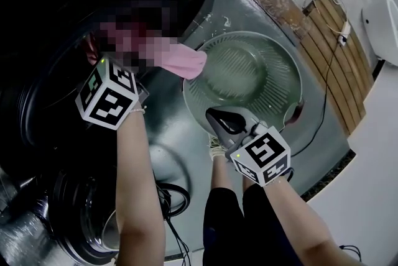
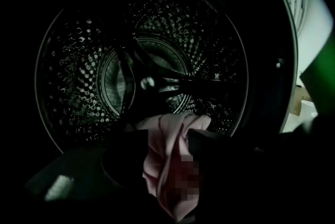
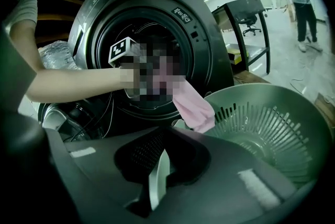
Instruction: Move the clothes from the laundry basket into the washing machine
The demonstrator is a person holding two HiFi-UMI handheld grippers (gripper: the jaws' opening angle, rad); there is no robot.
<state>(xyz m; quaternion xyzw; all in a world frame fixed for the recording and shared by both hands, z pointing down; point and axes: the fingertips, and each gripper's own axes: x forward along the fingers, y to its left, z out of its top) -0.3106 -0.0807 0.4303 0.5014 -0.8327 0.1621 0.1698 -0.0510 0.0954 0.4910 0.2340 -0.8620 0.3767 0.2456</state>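
Gripping the cloth (image 2: 159,160) in your left gripper (image 2: 168,136), you have the drum (image 2: 141,60) dead ahead, while the jaws of your right gripper (image 3: 157,168) sit closed, empty, at the basket (image 3: 246,90).

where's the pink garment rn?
The pink garment is pinched in the left gripper's fingers at the washing machine's door opening, upper left in the head view. Its tail hangs by the laundry basket's rim, which the right gripper clamps.

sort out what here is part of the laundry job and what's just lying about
Job: pink garment in the left gripper; washing machine drum; laundry basket; right gripper, empty.
Lying about: black cables; wooden slats; office chair.
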